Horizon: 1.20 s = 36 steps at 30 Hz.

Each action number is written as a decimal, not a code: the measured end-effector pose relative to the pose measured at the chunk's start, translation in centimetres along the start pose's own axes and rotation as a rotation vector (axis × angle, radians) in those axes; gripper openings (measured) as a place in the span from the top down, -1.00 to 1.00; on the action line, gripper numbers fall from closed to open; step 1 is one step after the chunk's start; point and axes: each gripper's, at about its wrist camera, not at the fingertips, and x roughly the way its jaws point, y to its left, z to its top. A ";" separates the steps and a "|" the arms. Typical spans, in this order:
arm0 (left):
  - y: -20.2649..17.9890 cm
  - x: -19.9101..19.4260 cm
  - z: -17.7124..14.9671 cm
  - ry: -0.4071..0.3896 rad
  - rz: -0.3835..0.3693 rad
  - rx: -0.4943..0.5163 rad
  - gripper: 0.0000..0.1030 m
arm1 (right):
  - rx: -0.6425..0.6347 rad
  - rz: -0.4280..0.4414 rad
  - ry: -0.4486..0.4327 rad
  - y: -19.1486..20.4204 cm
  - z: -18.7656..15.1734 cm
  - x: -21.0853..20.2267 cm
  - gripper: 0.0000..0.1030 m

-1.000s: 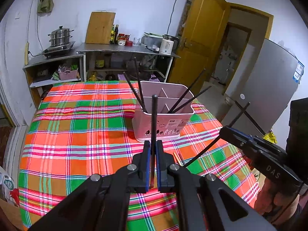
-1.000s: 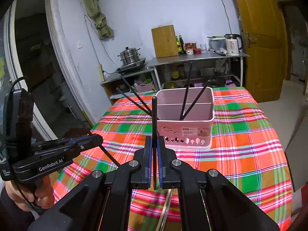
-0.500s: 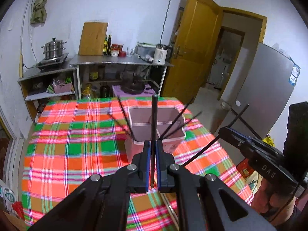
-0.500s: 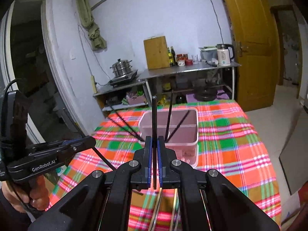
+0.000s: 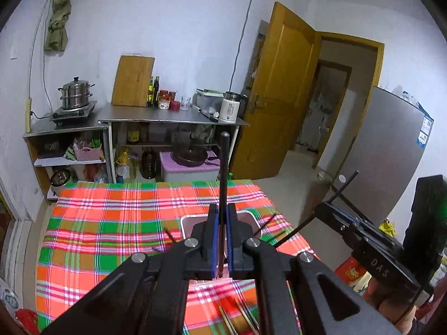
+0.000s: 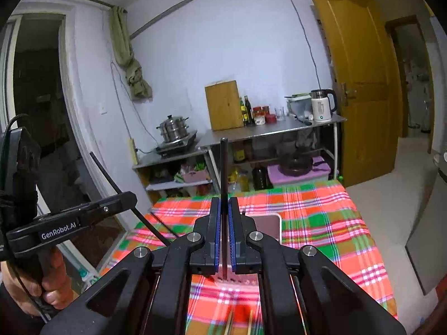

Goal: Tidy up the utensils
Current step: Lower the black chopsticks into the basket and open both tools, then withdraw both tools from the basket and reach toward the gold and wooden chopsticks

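Observation:
My left gripper (image 5: 220, 217) is shut on a black chopstick (image 5: 223, 173) that stands upright between its blue pads. My right gripper (image 6: 223, 209) is shut on a second black chopstick (image 6: 223, 173), also upright. Both are held high above the table. The pink utensil holder (image 5: 186, 224) stands on the plaid tablecloth (image 5: 111, 223) and is mostly hidden behind the jaws; it also shows in the right wrist view (image 6: 269, 224). Black chopsticks (image 5: 265, 223) lean out of it. Each gripper shows in the other's view, the right one (image 5: 329, 209) and the left one (image 6: 128, 195).
Loose wooden chopsticks (image 5: 234, 318) lie on the cloth near the front edge. A steel counter (image 5: 167, 114) with a kettle, jars and a cutting board stands behind the table. A yellow door (image 5: 282, 92) stands open at right, beside a grey fridge (image 5: 385, 150).
Both grippers have risen and tilted up with their chopsticks. The pink holder has dropped low in both views and is now largely hidden behind the jaws.

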 end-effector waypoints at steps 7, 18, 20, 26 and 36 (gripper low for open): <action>0.4 2.0 0.7 -0.007 0.015 -0.003 0.89 | 0.028 -0.009 -0.030 -0.7 0.9 1.5 0.91; 1.7 4.9 -1.0 0.011 0.028 -0.019 0.89 | 0.033 -0.018 -0.015 -1.0 -0.7 4.0 0.91; 2.2 5.4 -1.5 0.019 0.029 -0.027 0.89 | 0.038 -0.018 -0.005 -1.0 -1.2 4.4 0.91; 3.1 6.4 -2.8 0.045 0.038 -0.041 0.89 | 0.015 -0.025 0.031 -0.6 -2.9 5.6 0.91; 3.7 7.1 -4.2 0.072 0.046 -0.043 0.66 | 0.025 -0.019 0.110 -1.3 -5.0 7.5 0.90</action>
